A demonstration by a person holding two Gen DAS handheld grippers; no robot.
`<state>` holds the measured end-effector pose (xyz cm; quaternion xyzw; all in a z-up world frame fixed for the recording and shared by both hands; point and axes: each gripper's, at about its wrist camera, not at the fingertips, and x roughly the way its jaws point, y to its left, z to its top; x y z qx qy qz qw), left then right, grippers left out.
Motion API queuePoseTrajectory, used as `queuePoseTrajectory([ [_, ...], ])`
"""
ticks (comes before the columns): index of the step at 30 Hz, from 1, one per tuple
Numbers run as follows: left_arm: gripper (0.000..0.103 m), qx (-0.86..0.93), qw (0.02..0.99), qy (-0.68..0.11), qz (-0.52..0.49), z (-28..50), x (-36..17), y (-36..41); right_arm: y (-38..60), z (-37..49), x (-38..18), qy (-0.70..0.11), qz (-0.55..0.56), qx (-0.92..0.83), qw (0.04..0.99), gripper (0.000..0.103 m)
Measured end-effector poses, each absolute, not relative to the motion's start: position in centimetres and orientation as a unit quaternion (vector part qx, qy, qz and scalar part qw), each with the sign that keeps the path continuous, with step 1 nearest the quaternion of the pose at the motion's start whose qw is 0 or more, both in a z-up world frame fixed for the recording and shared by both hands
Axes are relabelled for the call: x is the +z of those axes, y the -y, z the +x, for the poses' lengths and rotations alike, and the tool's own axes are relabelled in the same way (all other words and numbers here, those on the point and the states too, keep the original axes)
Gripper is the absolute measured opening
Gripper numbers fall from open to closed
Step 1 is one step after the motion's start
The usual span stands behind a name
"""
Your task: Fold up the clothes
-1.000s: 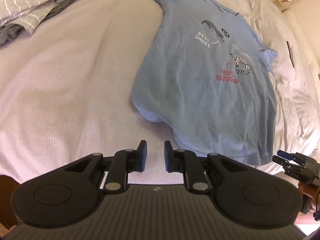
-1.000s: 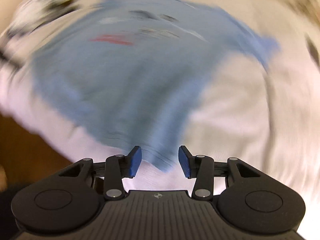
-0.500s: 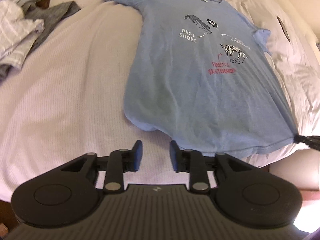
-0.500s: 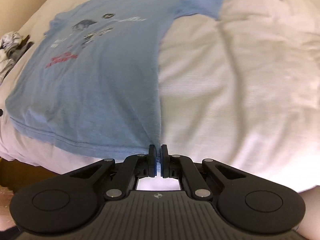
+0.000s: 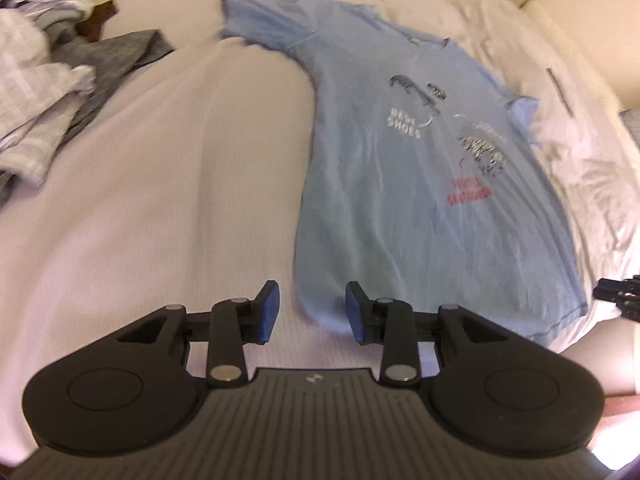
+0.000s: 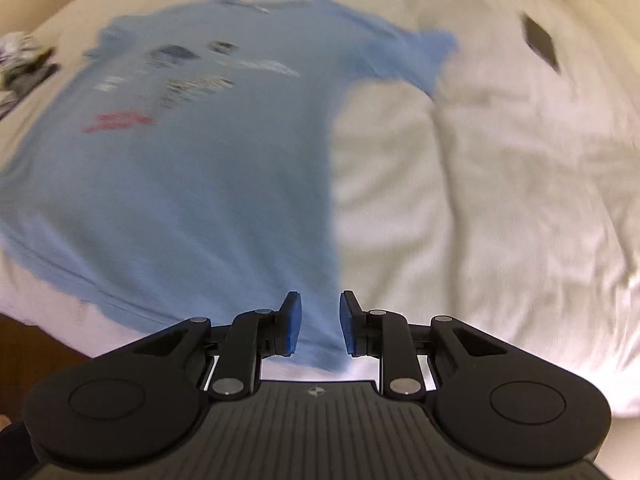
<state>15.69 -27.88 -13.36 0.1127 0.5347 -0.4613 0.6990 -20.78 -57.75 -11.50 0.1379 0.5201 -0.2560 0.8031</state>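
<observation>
your right hand-held gripper (image 6: 319, 322) just released the t-shirt (image 6: 200, 184) hem; both sets of jaws apart, left hand-held gripper (image 5: 311, 312) risks bunching the corner.

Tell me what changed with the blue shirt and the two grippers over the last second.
The right gripper, clamped on the blue T-shirt's hem corner half a second ago, has just opened and let it go. The left gripper has moved in over the other hem corner, its jaws opening, not yet gripping. The shirt lies spread, print up, on the bed as before.

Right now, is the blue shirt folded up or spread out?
Spread out. The blue shirt lies flat on the bed, print facing up, both sleeves out, no folds made yet.
</observation>
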Motion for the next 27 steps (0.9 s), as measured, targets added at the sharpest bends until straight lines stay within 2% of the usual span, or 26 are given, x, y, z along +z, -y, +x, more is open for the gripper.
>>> queuePoseTrajectory([
  [1,0.038,-0.47,0.693,-0.536,0.104,16.3,-13.8,28.0,57.0,-19.9,-11.3,-0.518,0.136,-0.241,0.809,0.03],
  [3,0.042,-0.488,0.676,-0.546,0.081,17.5,-14.9,28.4,55.0,-17.9,-11.0,-0.514,0.129,-0.2,0.824,0.037],
  [8,0.042,-0.518,0.594,-0.615,-0.028,20.5,-17.5,29.0,48.7,-12.5,-11.3,-0.5,0.061,-0.084,0.86,0.047],
  [11,0.029,-0.556,0.53,-0.638,-0.048,21.2,-18.1,30.1,45.0,-10.0,-12.0,-0.493,0.019,-0.026,0.869,0.047],
  [13,0.006,-0.572,0.505,-0.645,-0.041,21.4,-18.1,30.4,43.2,-8.6,-12.6,-0.49,0.001,0.0,0.871,0.047],
  [14,0.003,-0.577,0.496,-0.648,-0.032,21.5,-18.0,30.5,42.6,-8.1,-12.7,-0.49,-0.003,0.007,0.872,0.047],
  [16,0.0,-0.591,0.477,-0.65,-0.016,21.6,-17.7,30.5,41.4,-7.2,-13.2,-0.488,-0.033,0.02,0.872,0.047],
  [21,0.0,-0.603,0.475,-0.64,0.007,23.0,-15.7,29.2,38.3,-5.8,-14.6,-0.476,-0.135,0.058,0.867,0.047],
  [23,0.0,-0.598,0.482,-0.64,0.011,23.5,-15.5,28.7,37.1,-5.2,-15.2,-0.47,-0.167,0.075,0.864,0.051],
  [25,0.0,-0.592,0.489,-0.64,0.016,24.0,-15.3,28.2,35.8,-4.4,-16.1,-0.466,-0.198,0.086,0.858,0.062],
  [27,0.0,-0.585,0.491,-0.645,0.027,23.9,-15.5,27.7,35.0,-3.6,-16.9,-0.465,-0.221,0.088,0.853,0.062],
])
